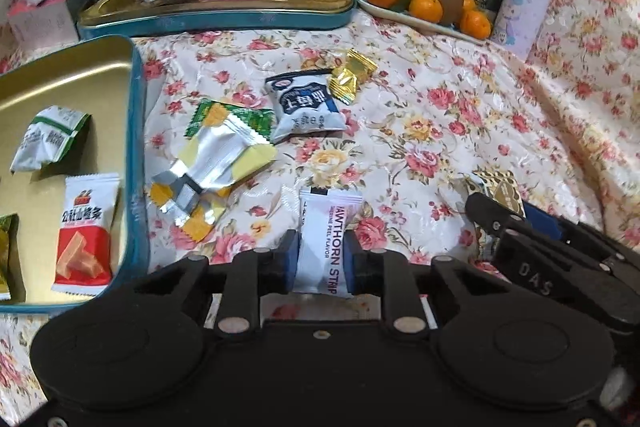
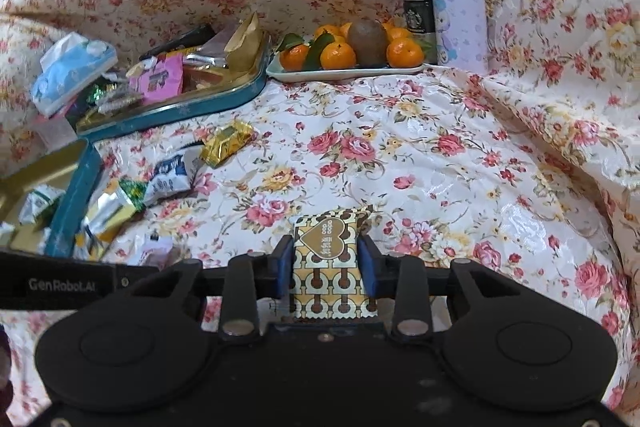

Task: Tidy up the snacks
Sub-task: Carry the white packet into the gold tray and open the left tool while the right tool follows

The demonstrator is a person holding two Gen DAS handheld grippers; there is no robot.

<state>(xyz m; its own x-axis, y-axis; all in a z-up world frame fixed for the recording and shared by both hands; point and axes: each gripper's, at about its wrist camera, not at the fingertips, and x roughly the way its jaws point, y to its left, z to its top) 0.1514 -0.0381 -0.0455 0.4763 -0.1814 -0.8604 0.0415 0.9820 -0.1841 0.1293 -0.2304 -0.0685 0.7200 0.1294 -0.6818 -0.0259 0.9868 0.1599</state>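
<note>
Now both tongs grip a snack over the flowered cloth [image 2: 420, 155]. The left gripper [image 1: 319, 259] pinches a white hawthorn strip packet [image 1: 320, 243] between its blue pads, just right of the open tin [image 1: 136, 131], which holds a red packet [image 1: 86, 231] and a green-and-white packet [image 1: 48, 139]. The right gripper [image 2: 326, 263] clamps a gold-and-brown heart packet [image 2: 330, 267], farther right of that tin. Loose snacks lie beside the tin's right wall: a silver-and-yellow wrapper [image 1: 216, 163], a blue-and-white pouch [image 1: 306, 111] and a gold candy [image 1: 352, 75].
</note>
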